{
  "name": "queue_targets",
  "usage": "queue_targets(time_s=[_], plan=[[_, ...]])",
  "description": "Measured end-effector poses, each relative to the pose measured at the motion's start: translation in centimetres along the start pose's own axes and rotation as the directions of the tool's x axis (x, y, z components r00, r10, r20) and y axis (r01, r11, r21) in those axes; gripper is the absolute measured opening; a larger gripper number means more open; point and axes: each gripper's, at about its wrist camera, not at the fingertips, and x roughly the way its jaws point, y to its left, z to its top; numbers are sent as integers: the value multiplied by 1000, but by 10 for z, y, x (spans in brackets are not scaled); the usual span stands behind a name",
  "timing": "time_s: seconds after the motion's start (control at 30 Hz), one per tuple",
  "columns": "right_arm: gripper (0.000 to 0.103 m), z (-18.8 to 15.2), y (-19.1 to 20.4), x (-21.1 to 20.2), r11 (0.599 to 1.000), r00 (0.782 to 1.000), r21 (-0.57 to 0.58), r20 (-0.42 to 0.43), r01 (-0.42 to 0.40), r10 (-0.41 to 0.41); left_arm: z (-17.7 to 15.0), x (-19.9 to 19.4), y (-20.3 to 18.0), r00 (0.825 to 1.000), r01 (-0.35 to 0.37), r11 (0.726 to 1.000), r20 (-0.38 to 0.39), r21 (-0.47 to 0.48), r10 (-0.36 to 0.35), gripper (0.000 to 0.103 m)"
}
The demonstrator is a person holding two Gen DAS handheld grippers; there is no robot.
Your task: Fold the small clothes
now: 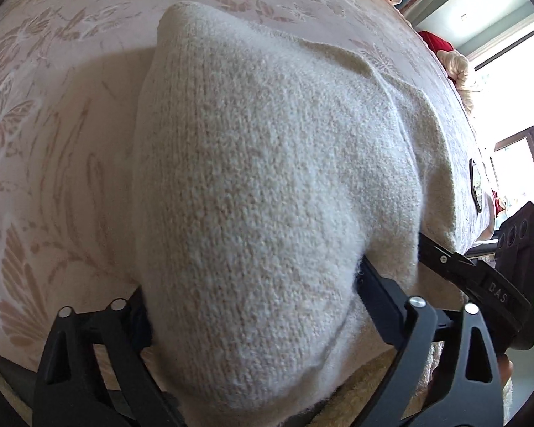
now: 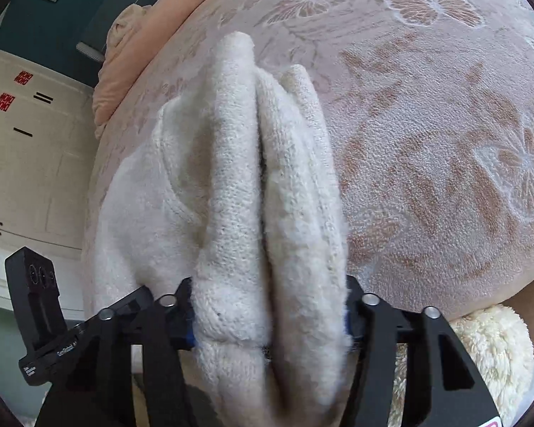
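Note:
A cream knitted garment lies on a pink bedspread with a butterfly pattern. My left gripper is shut on a thick bunch of the knit, which bulges up between the jaws and hides the fingertips. In the right wrist view the same cream garment is gathered in upright folds, and my right gripper is shut on them, its fingertips buried in the fabric. The right gripper's body shows at the right of the left wrist view, and the left gripper's body at the lower left of the right wrist view.
A peach quilt is bunched at the head of the bed. A dark flat object lies near the bed's right edge. A white cabinet with red stickers stands beside the bed. A fluffy cream plush sits below the bed edge.

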Motion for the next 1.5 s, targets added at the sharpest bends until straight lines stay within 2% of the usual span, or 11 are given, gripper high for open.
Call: queue_targets(time_s=[0.13,0.33,0.5,0.7,0.9,1.03,1.13,1.23,1.3,1.43,1.5], plan=[[33,-1,16,-35,999,997,-8,66,-37,38,0,-37,-15,999,14,996,39,87,-17,53],[32,-11,68,-125,992,967,-81,228,-101,117,1,-120,-49,982,109,977,134,186,-135,50],[32,-24,115,-222,971,893,-216,410,-104,186,7,-208,-83,927,172,938,274,300,-258,50],[32,-44,193,-327,898,724,-431,591,-90,356,8,-339,-110,789,128,865,478,486,-385,51],[33,-61,274,-388,778,532,-624,634,-77,561,-9,-462,-112,570,-49,806,679,590,-463,53],[34,-52,319,-392,700,484,-707,580,-100,655,-17,-509,-95,454,-143,808,763,572,-460,56],[34,-38,346,-368,676,505,-726,538,-129,674,-11,-521,-68,407,-152,826,796,543,-448,60],[36,-19,355,-311,702,591,-697,508,-146,627,7,-505,-29,428,-119,861,808,495,-405,67],[44,-5,344,-250,734,673,-653,459,-187,580,25,-471,4,492,-76,888,792,454,-363,76],[52,2,274,-86,883,895,-456,339,-111,288,48,-346,90,680,-37,969,717,243,-154,89],[51,-16,228,-27,936,958,-352,260,-22,120,42,-273,133,799,-70,990,601,123,-19,89]])
